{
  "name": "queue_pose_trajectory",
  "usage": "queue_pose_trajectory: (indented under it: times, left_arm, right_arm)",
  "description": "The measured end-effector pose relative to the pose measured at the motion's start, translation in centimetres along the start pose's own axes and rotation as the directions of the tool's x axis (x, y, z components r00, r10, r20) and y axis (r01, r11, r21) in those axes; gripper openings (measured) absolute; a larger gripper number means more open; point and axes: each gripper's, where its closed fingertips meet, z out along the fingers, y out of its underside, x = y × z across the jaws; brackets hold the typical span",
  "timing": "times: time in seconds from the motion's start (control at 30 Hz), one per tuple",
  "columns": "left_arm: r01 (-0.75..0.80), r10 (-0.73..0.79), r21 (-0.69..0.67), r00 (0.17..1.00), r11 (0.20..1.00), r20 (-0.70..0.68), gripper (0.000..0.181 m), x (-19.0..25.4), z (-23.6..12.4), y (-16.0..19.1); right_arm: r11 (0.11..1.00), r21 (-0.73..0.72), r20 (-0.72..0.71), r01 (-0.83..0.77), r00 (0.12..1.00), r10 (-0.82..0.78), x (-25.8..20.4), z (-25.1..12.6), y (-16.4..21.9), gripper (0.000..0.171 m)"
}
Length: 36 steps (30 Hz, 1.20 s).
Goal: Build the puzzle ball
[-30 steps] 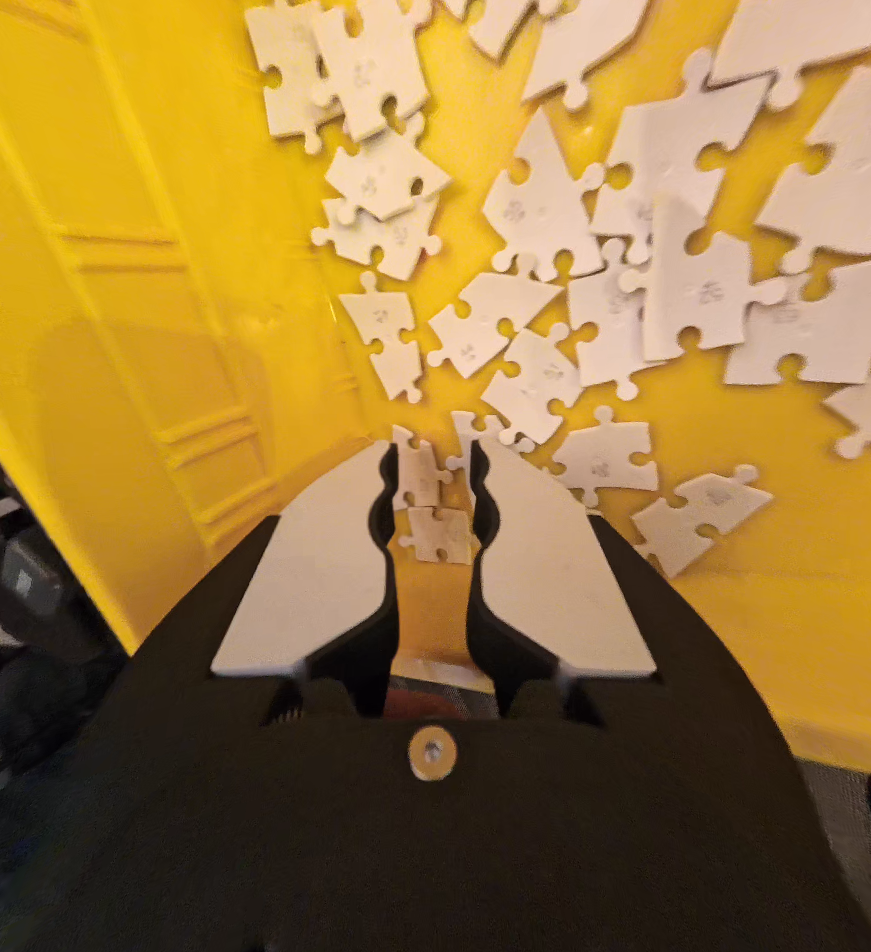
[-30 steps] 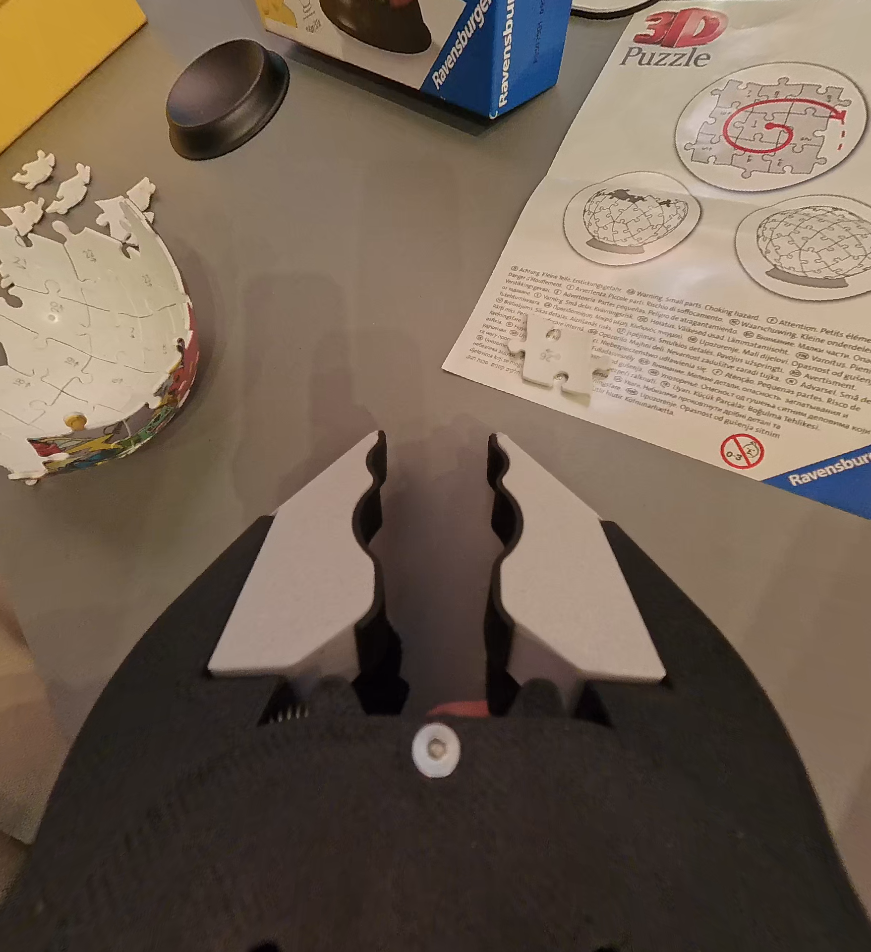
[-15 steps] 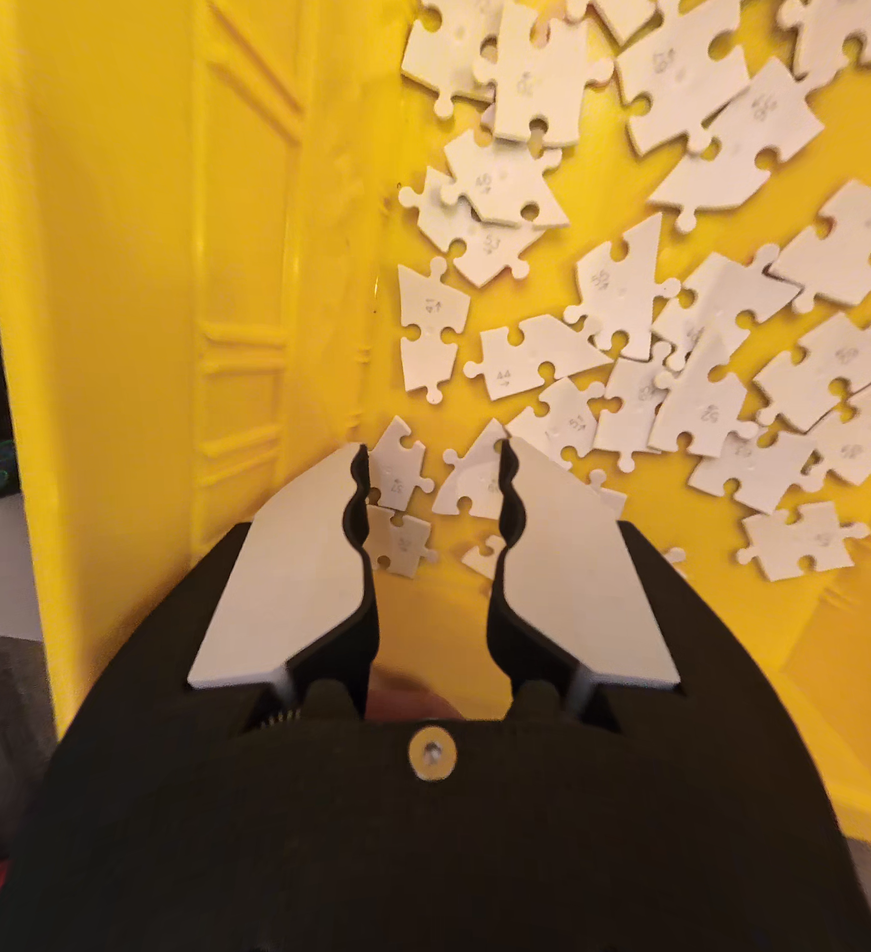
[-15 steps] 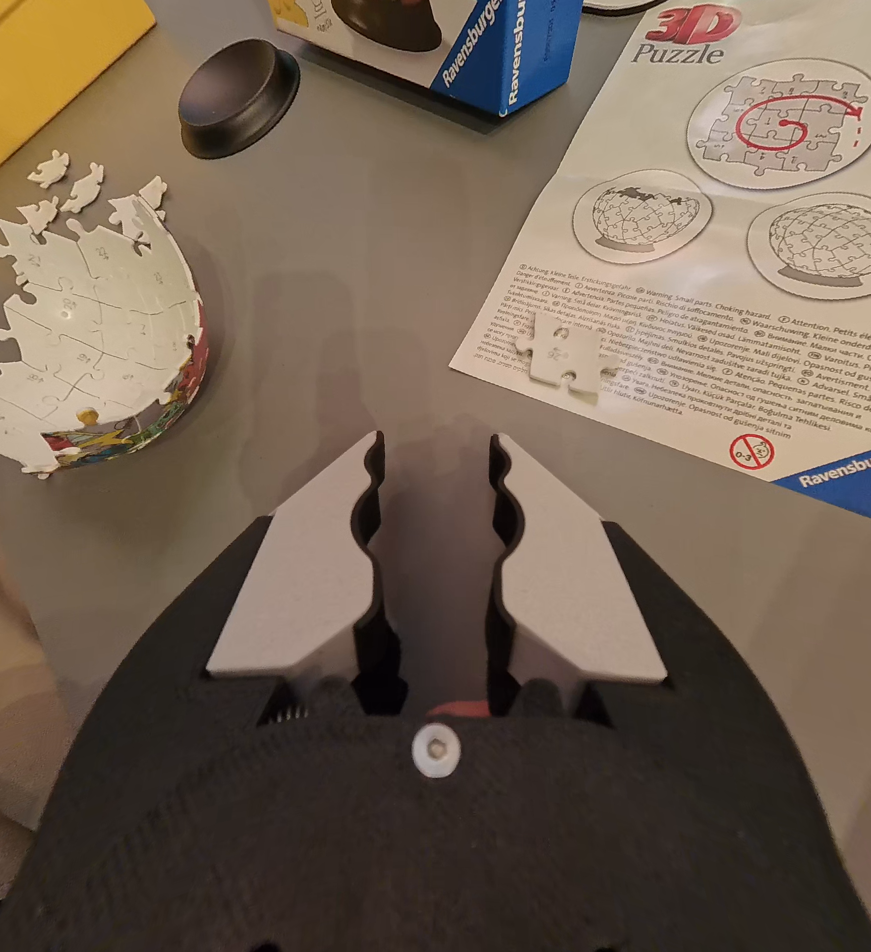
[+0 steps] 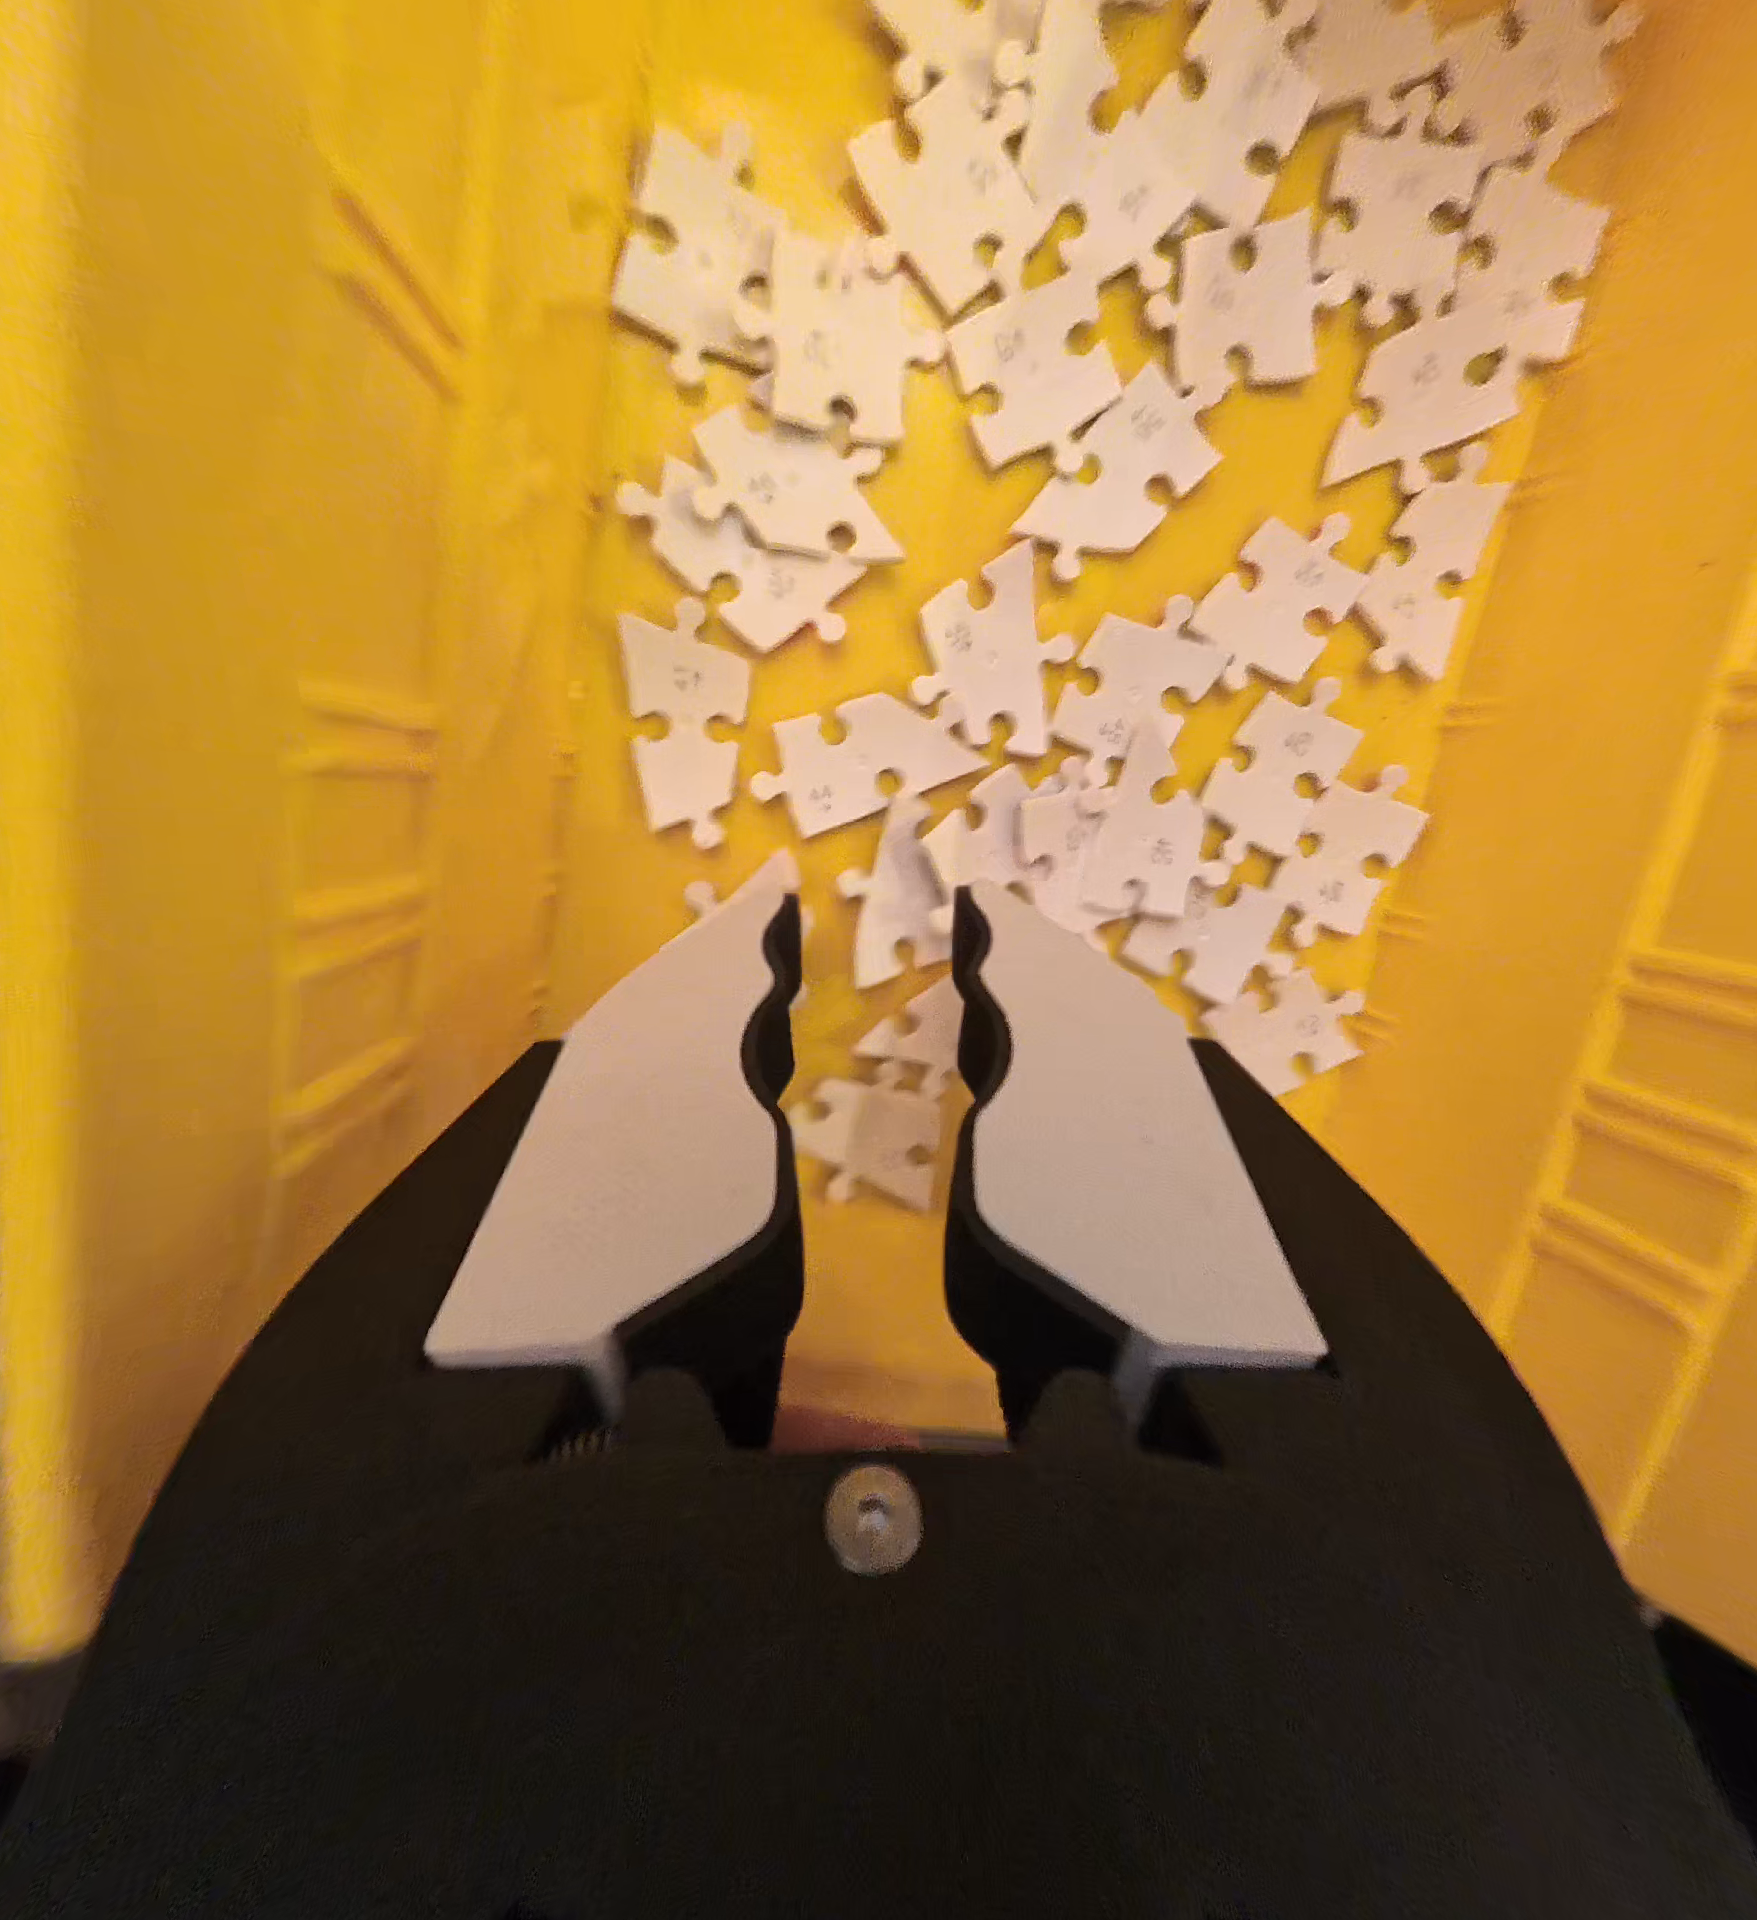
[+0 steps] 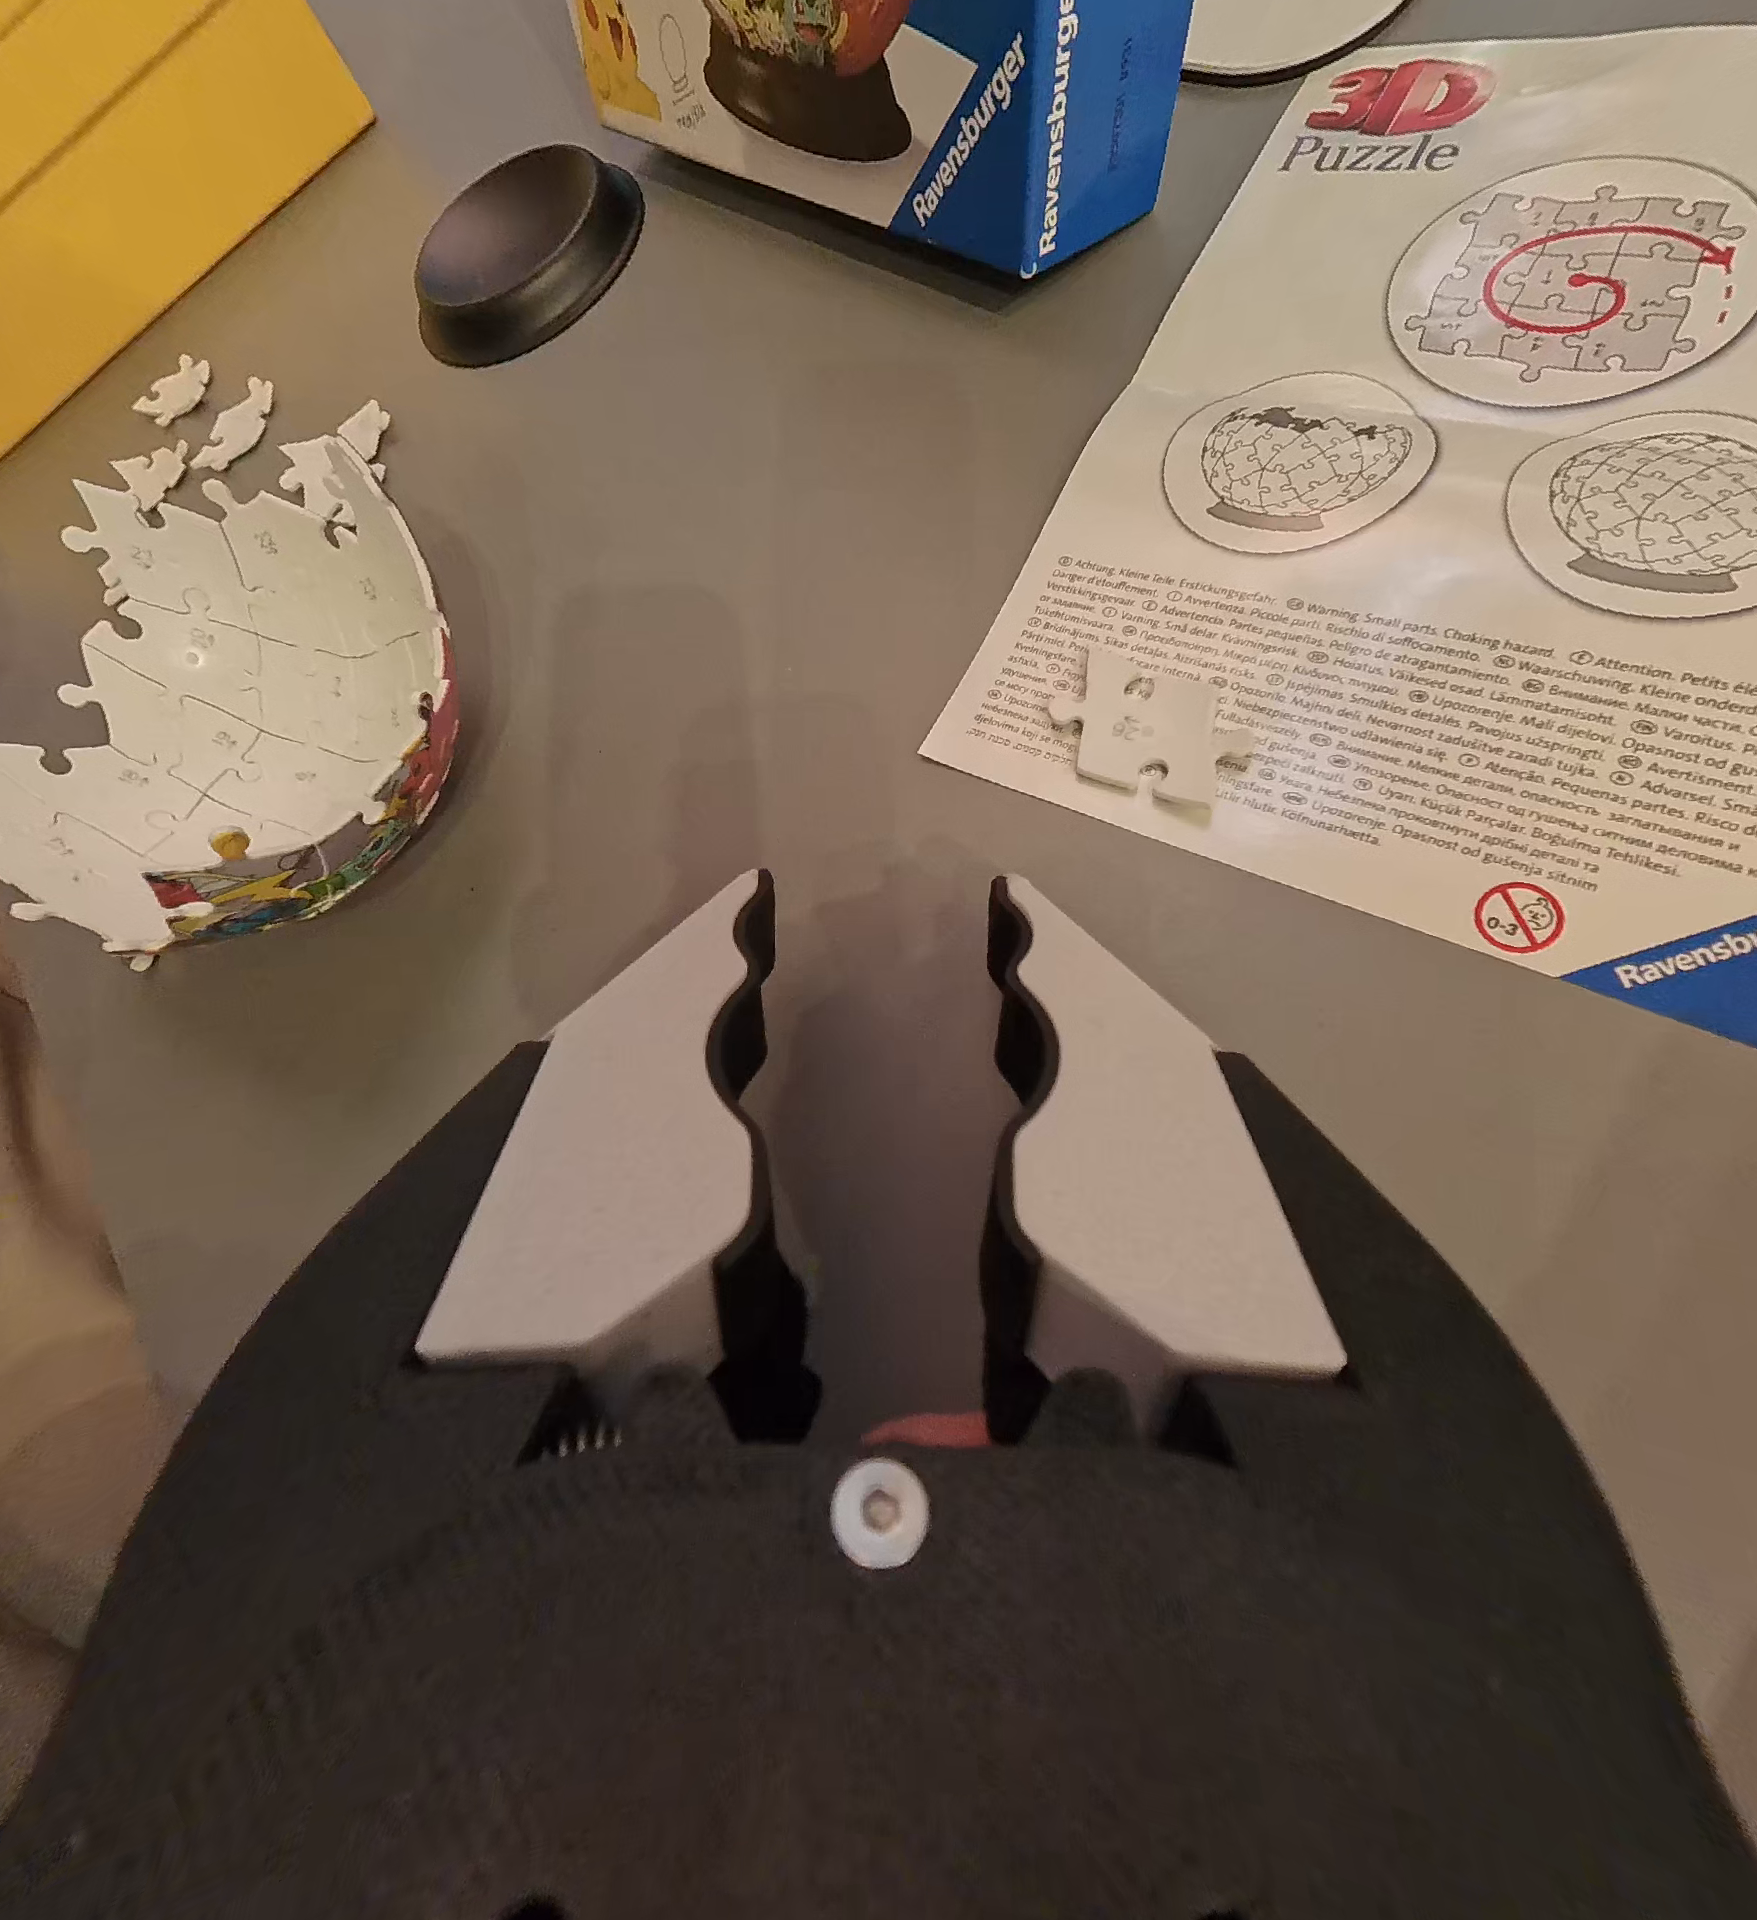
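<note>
- Grey table [image 6: 770, 540] under the right wrist view; yellow bin [image 5: 230, 727] filling the left wrist view.
- Inside the bin: loose white pieces [image 5: 1009, 364] scattered blank side up over the floor, several overlapping.
- Left gripper [image 5: 876, 902] aimed down into the bin, jaws apart by a narrow gap, nothing clamped; one piece [image 5: 895, 914] lying in line with the gap, contact impossible to tell.
- On the table, far left: half-built ball [image 6: 230, 717], an open bowl, white inside, coloured outside, jagged rim up.
- Behind it: yellow bin corner [image 6: 74, 208], then black stand [image 6: 526, 255], apart from the ball.
- Centre: right gripper [image 6: 882, 894] above bare table, jaws parted, empty.
- Top centre: blue box [image 6: 1009, 135].
- Right: instruction sheet [image 6: 1476, 520] flat, single piece [image 6: 1144, 732] resting on its near-left corner.
</note>
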Motion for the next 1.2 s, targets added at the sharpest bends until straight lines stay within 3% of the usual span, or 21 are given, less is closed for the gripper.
queue_pose_trajectory:
  times: [0.17, 0.47, 0.77, 1.03, 1.2]
  left_arm:
    - [-0.106, 0.129, -0.115, 0.968, 0.988, 0.214, 0.033, -3.5, 0.2, 1.5]
    - [-0.265, 0.305, -0.26, 0.944, 0.929, 0.128, 0.029, -2.4, 1.4, 2.0]
    - [-0.335, 0.363, -0.2, 0.924, 0.921, 0.12, 0.007, -1.5, 1.5, 1.8]
    - [-0.344, 0.366, -0.152, 0.917, 0.927, 0.16, 0.003, -1.8, 1.0, 1.1]
    - [-0.309, 0.309, -0.031, 0.935, 0.951, 0.172, 0.001, -1.9, -0.5, -0.2]
  right_arm:
    - [1.0, -0.008, 0.006, -0.001, 1.0, 0.001, 0.0, 0.1, 0.1, 0.04]
    - [1.0, -0.006, 0.009, -0.001, 1.0, 0.001, -0.1, 0.0, 0.1, 0.04]
    - [1.0, -0.004, 0.012, -0.005, 1.0, 0.005, -0.1, 0.0, 0.0, 0.041]
    - [1.0, -0.007, 0.012, -0.004, 1.0, 0.004, -0.1, 0.0, 0.1, 0.041]
    - [1.0, -0.007, 0.012, -0.006, 1.0, 0.006, -0.1, 0.0, 0.1, 0.041]
